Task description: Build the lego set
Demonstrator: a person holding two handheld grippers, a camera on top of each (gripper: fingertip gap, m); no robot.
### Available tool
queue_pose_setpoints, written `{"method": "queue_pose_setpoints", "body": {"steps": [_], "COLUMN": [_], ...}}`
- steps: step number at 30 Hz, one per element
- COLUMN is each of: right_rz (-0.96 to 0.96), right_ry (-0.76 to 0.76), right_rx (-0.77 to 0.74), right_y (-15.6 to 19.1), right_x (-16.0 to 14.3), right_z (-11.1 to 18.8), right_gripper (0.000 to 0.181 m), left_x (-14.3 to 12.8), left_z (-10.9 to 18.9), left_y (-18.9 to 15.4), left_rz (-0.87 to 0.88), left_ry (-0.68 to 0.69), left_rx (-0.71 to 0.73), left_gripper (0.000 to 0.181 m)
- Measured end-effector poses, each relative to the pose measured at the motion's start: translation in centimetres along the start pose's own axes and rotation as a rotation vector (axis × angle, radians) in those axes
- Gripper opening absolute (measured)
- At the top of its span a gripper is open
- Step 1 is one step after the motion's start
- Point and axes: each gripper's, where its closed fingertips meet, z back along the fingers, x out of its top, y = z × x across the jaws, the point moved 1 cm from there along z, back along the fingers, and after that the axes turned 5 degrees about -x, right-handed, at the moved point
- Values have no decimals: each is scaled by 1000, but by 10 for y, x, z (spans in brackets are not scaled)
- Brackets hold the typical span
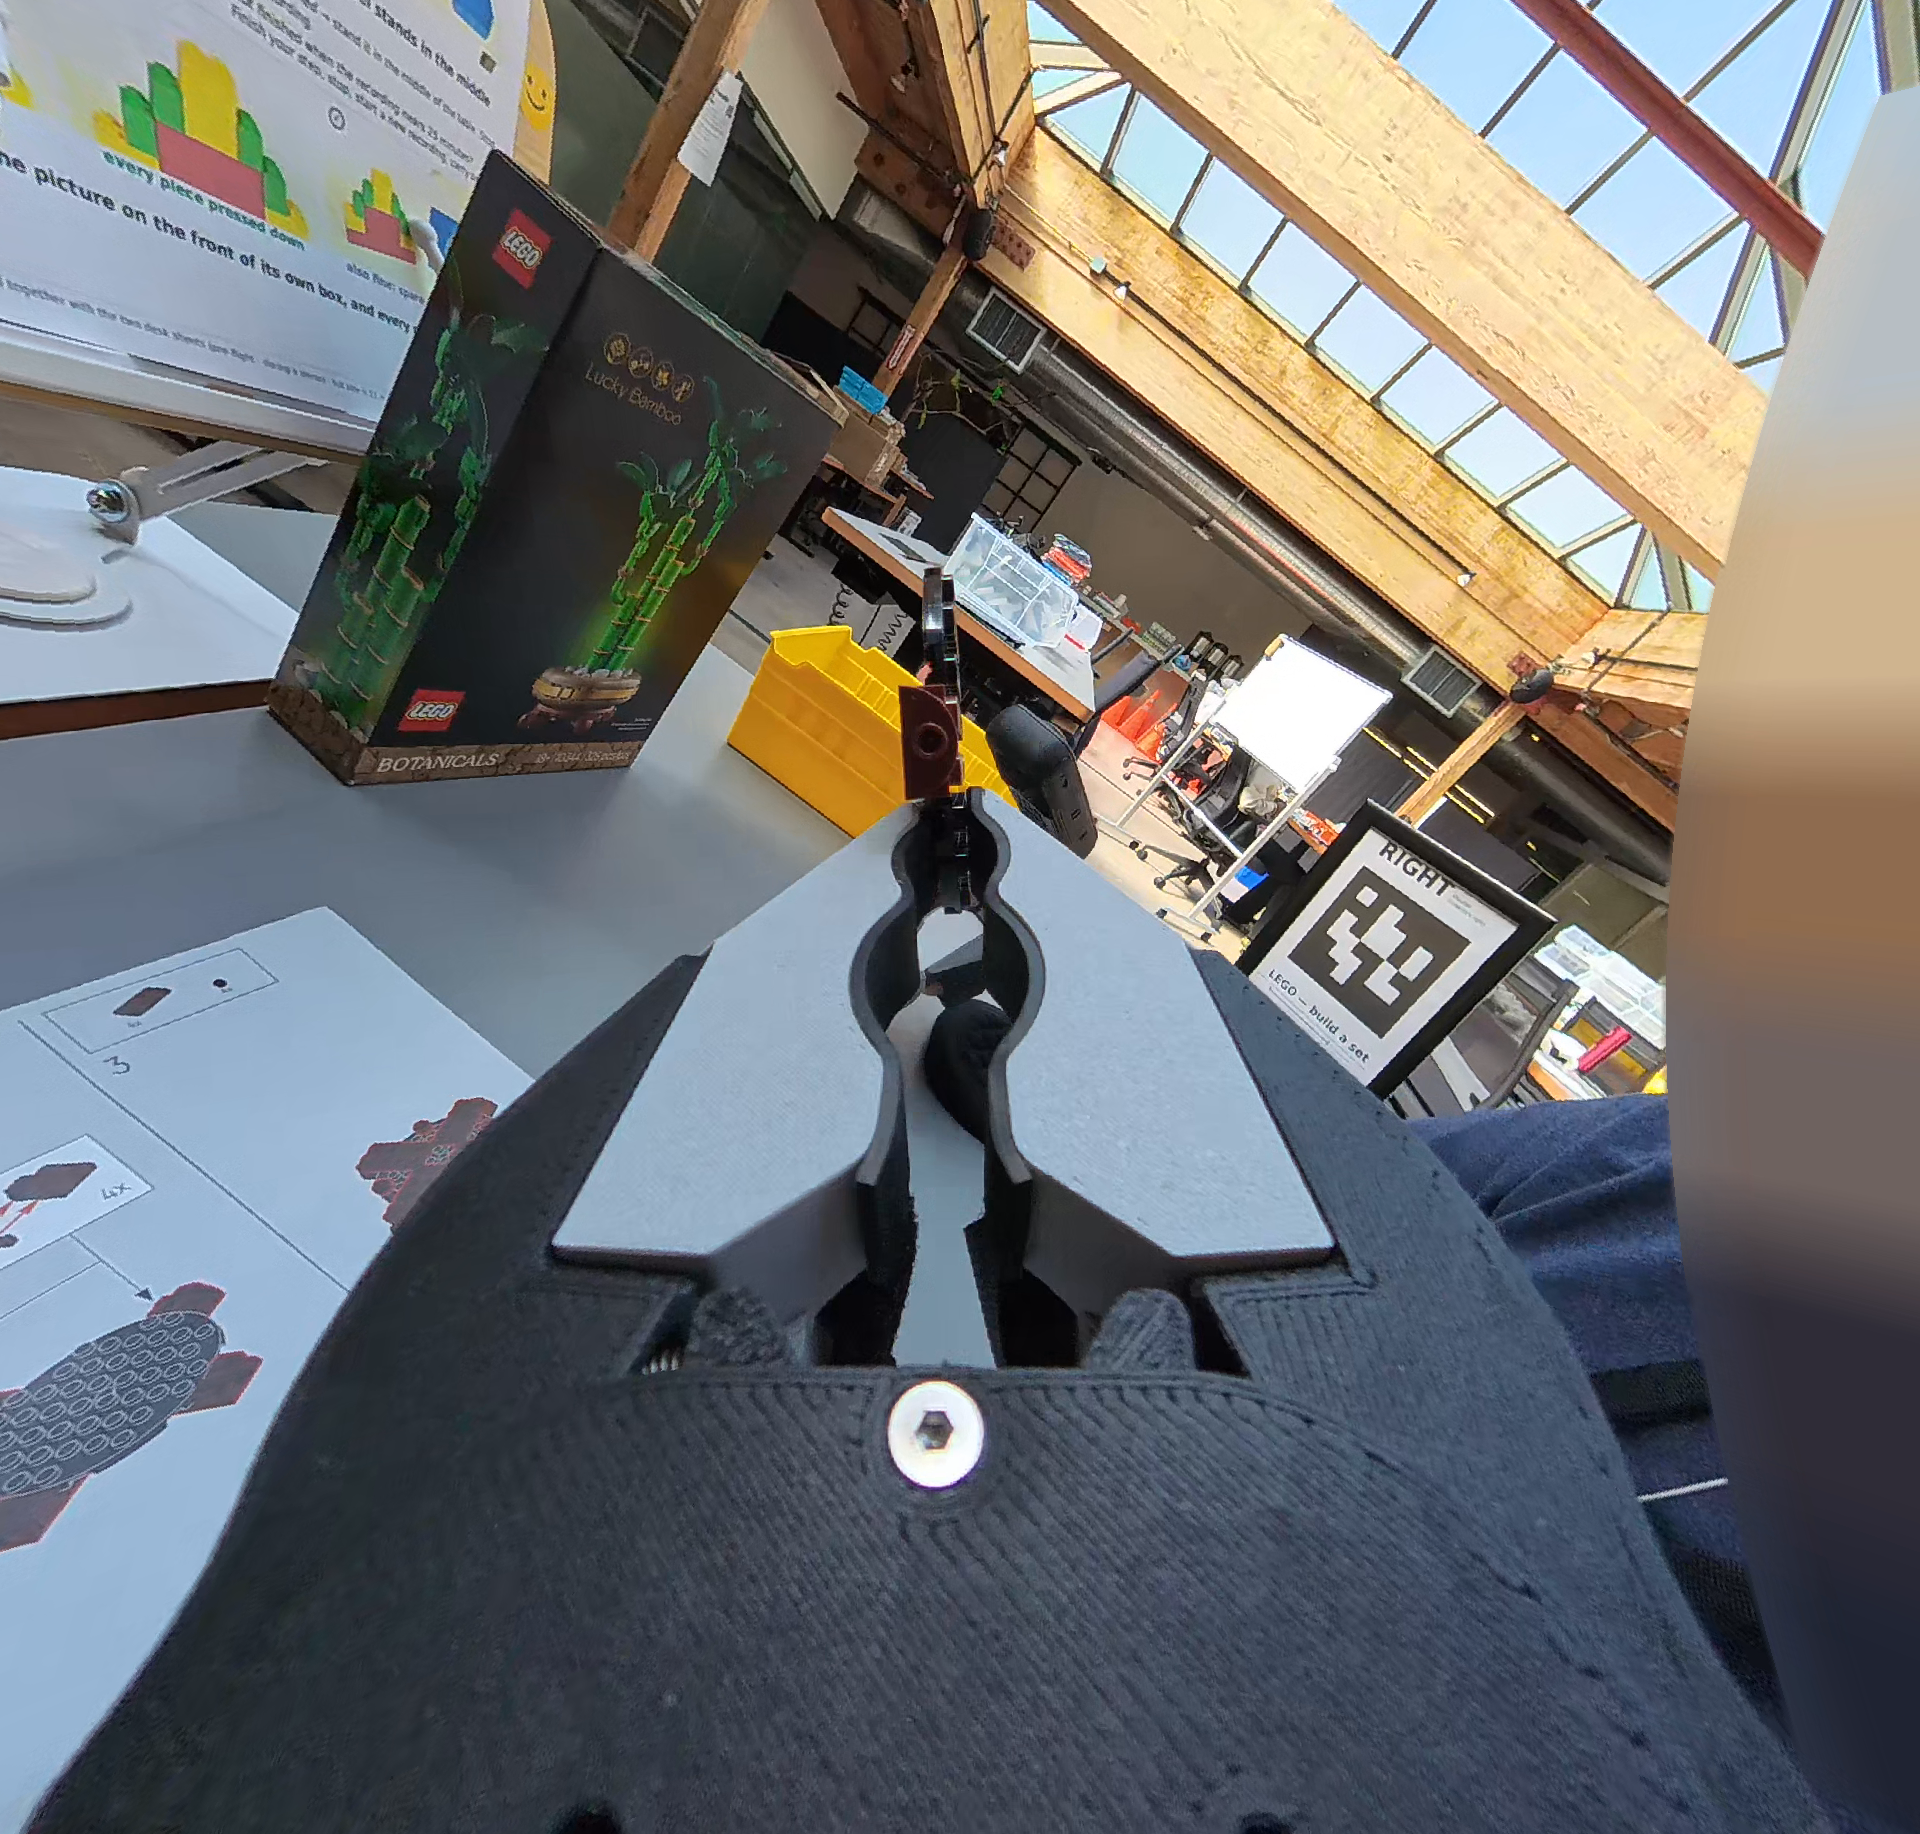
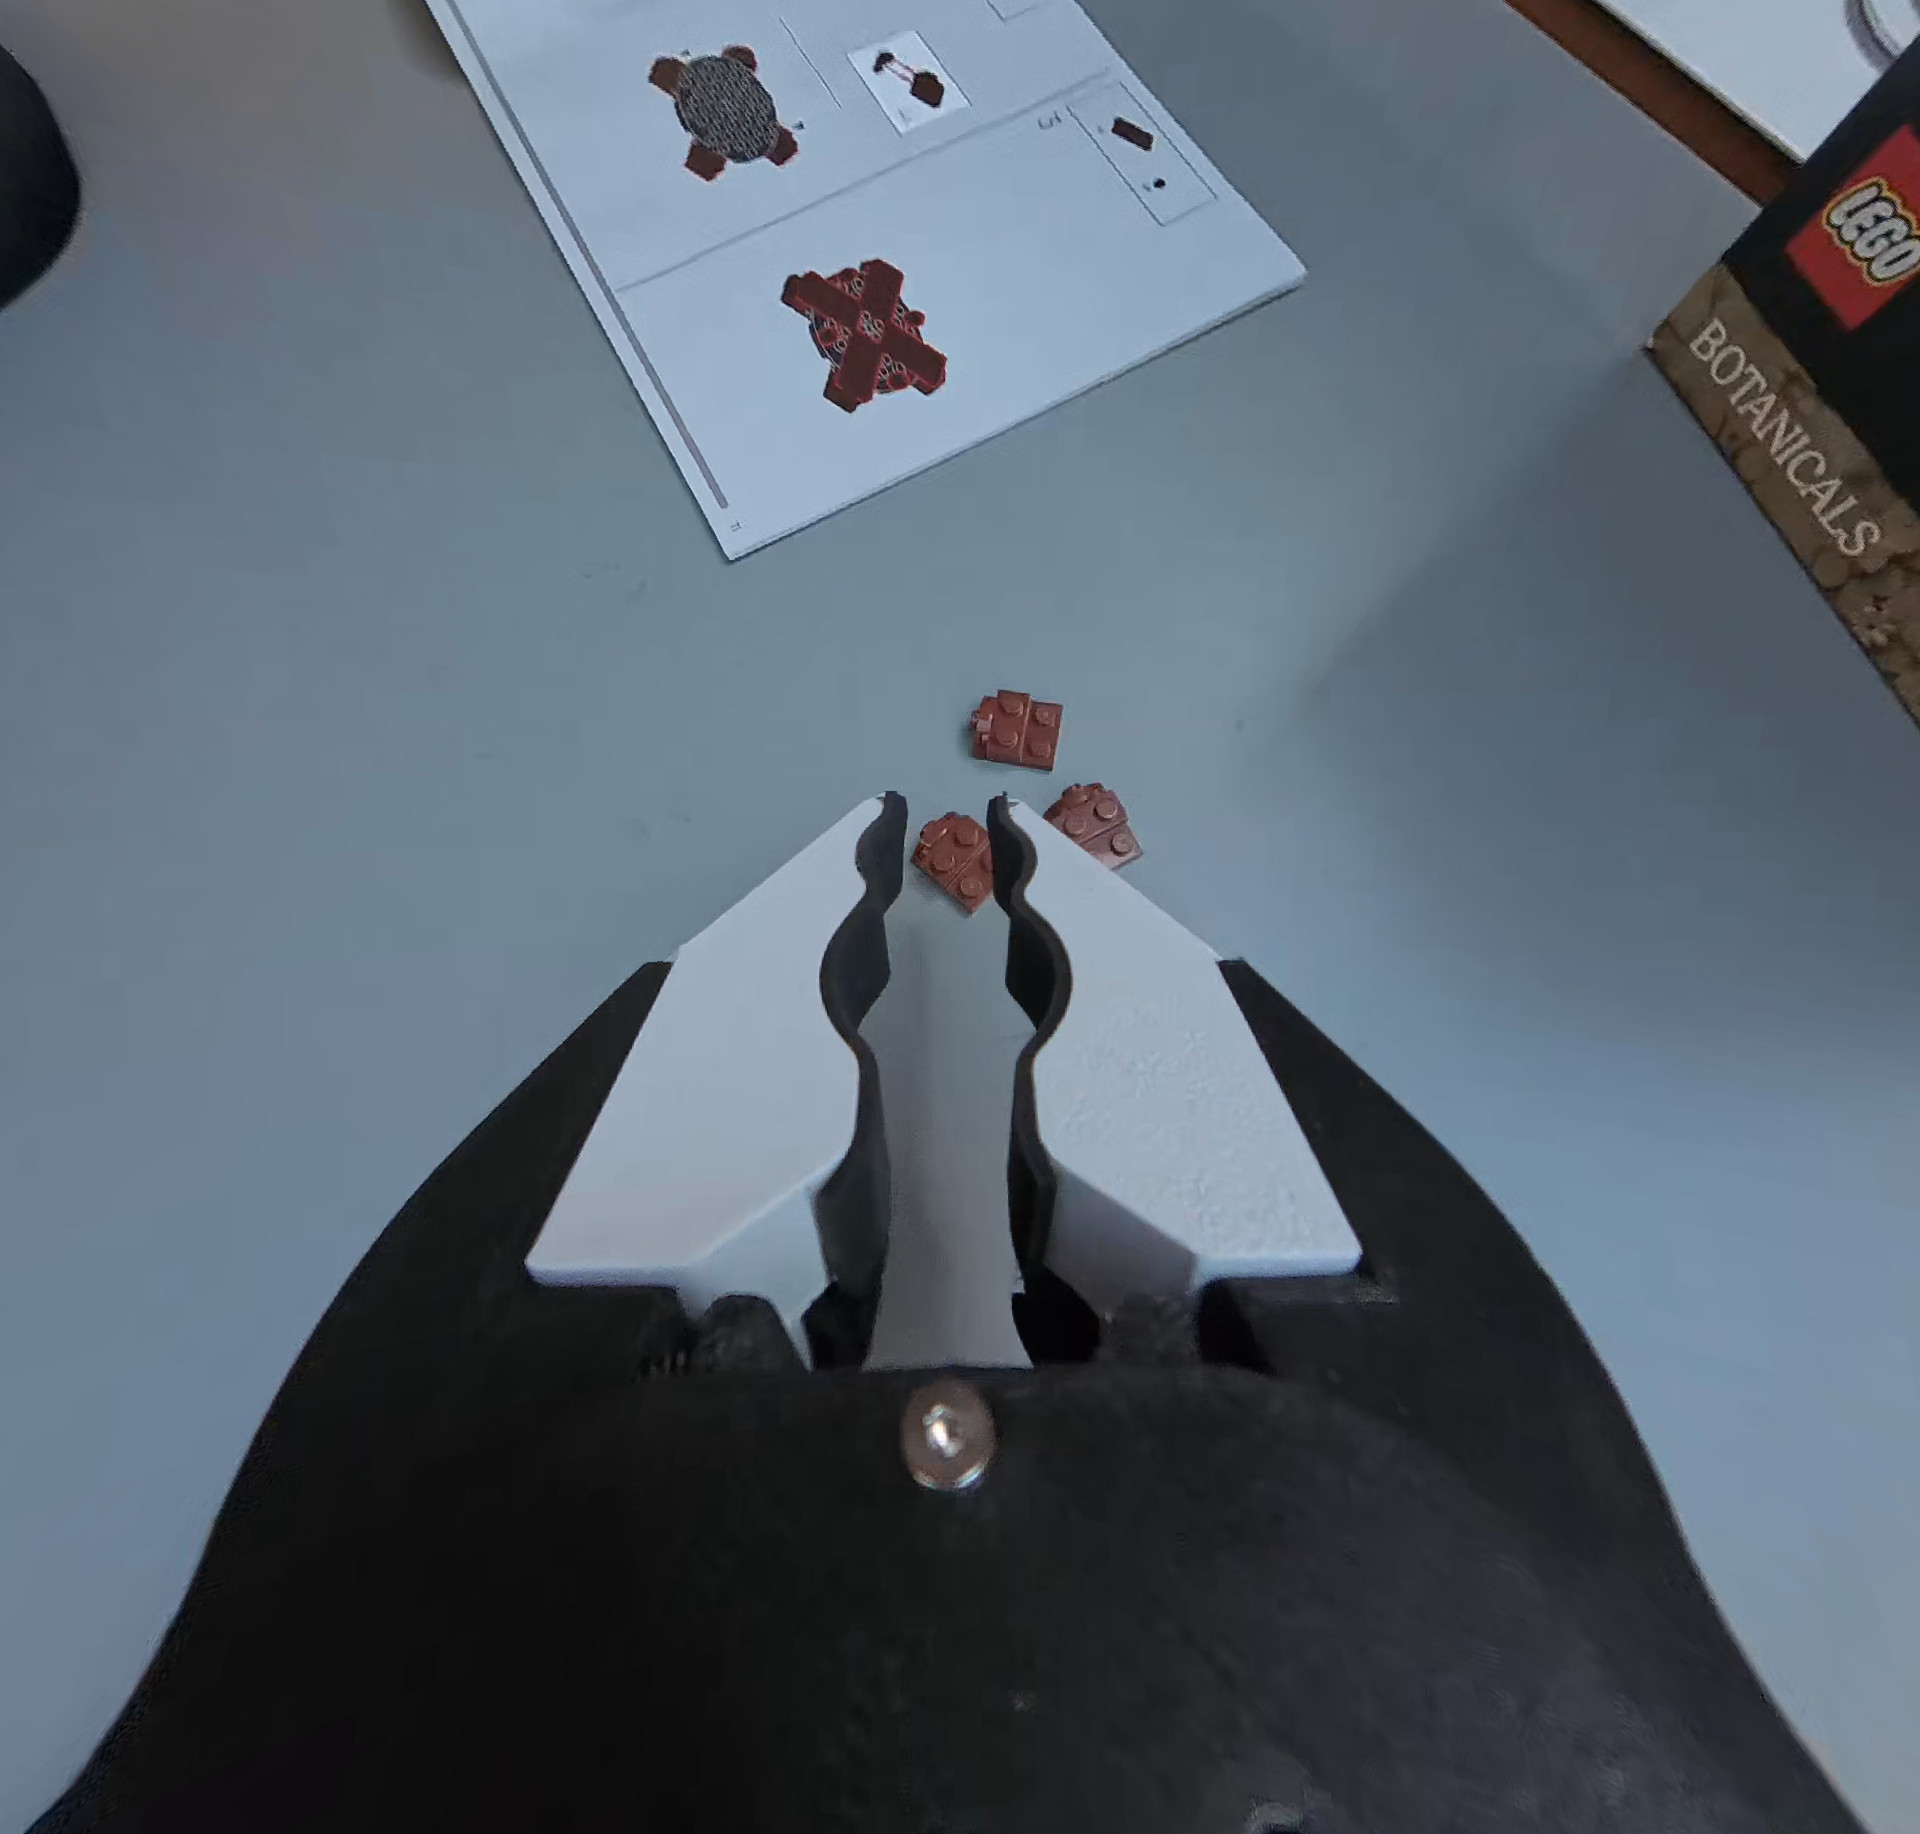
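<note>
Your left gripper point(image 1: 940, 797) pinches, apparently edge-on, a thin black-and-brown plate assembly point(image 1: 932, 683); your right gripper point(image 2: 943, 818), half-open and empty, straddles a small, light, rigid reddish-brown studded plate point(image 2: 954, 859): grip its flat sides.

A framed marker sign point(image 1: 1392, 943) stands right of a black office chair point(image 1: 1044, 776).

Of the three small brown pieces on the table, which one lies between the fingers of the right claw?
The left one, framed by the open right claw. Another lies just outside the right finger, and the third lies farther ahead.
</note>
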Motion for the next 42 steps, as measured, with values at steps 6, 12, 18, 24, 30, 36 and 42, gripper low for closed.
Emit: {"method": "queue_pose_setpoints", "body": {"steps": [6, 12, 18, 24, 30, 36, 42], "right_rz": [28, -71, 257, -181, -445, -344, -132], "right_ry": [145, 124, 70, 109, 78, 154, 246], "right_rx": [-96, -143, -17, -233, -268, -433, -428], "right_y": [-3, -1, 25, -1, 19, 8, -6], "right_x": [-27, -22, -14, -16, -18, -19, -35], "right_z": [-14, -18, -19, -3, -13, -25, -5], "right_gripper": [20, 18, 8, 28, 44, 34, 25], "left_x": [0, 2, 0, 0, -2, -4, -2], "left_z": [-1, -1, -2, -2, -3, -5, -4], "left_y": [-10, -15, -16, -20, -21, -24, -27], "left_rz": [-8, -38, -27, -37, -33, -21, -26], "left_ry": [4, 10, 18, 22, 25, 27, 27], "left_rx": [-21, -18, -32, -36, -42, -57, -68], "left_gripper": [2, 2, 2, 2, 2, 2, 2]}}
